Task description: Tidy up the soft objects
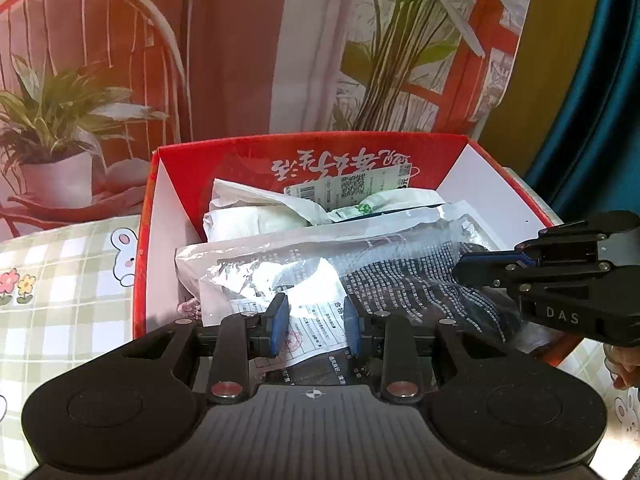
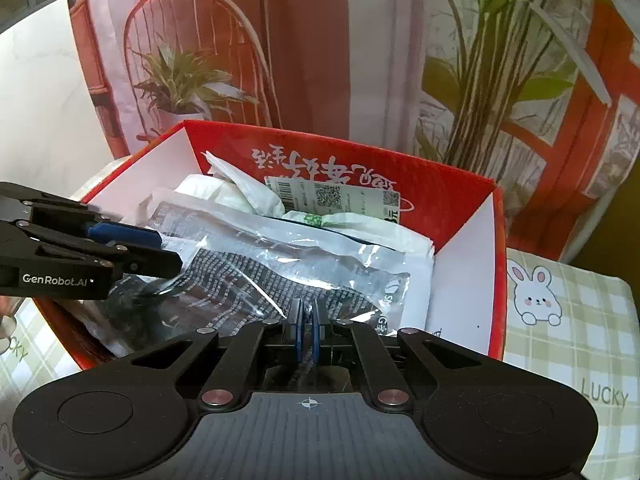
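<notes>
A clear plastic bag holding a dark patterned garment lies on top of the pile in the red cardboard box. White bagged soft items lie behind it. My left gripper is open, its blue pads either side of the bag's paper label at the near edge. My right gripper is shut on the bag's near edge. It enters the left wrist view from the right, and the left gripper enters the right wrist view from the left.
The box stands on a green checked tablecloth with rabbit prints. A printed backdrop with a red chair and plants hangs close behind the box. A blue curtain is at far right.
</notes>
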{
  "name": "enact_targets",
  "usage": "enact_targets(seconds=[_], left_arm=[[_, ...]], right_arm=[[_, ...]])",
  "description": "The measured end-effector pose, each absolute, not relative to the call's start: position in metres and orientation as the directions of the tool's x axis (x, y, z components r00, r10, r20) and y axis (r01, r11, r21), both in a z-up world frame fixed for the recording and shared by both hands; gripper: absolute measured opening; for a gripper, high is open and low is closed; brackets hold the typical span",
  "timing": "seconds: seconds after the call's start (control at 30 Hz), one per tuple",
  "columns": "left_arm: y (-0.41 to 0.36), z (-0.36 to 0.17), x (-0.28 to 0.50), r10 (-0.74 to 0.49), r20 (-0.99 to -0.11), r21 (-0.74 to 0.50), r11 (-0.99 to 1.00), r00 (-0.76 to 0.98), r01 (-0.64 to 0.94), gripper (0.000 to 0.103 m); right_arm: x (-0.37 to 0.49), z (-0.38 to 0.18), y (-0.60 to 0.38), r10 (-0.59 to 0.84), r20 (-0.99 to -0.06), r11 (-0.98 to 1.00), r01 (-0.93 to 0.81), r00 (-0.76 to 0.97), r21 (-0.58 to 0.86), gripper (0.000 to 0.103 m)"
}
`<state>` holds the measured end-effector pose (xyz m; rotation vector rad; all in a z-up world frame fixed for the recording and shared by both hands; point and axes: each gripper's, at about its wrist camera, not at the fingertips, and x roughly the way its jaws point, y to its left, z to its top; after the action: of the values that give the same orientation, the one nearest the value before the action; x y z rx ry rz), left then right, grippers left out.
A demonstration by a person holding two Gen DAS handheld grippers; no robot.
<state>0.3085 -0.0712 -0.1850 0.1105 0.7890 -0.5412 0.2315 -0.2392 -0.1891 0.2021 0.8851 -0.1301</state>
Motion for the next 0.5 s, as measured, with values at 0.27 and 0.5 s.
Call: enact_targets(seconds=[0.27,0.5], left_arm=[[-0.06,-0.156,0.285,-0.346,-0.651,-0.018,0.897,0.676,0.442,0.075],[-0.043,-0.107,0.26,-0.225,-0.566,0.048,0.951,0.793,0.304,0.103]], right_arm=[[0.213,-0.165,-0.238,-0.015,-0.725,0.964,0.202,0.689,0.172,0.028],[0.188,-0.113,-0.242,-0.096,-0.631,0.948,0.264,0.77,0.178,0.081]])
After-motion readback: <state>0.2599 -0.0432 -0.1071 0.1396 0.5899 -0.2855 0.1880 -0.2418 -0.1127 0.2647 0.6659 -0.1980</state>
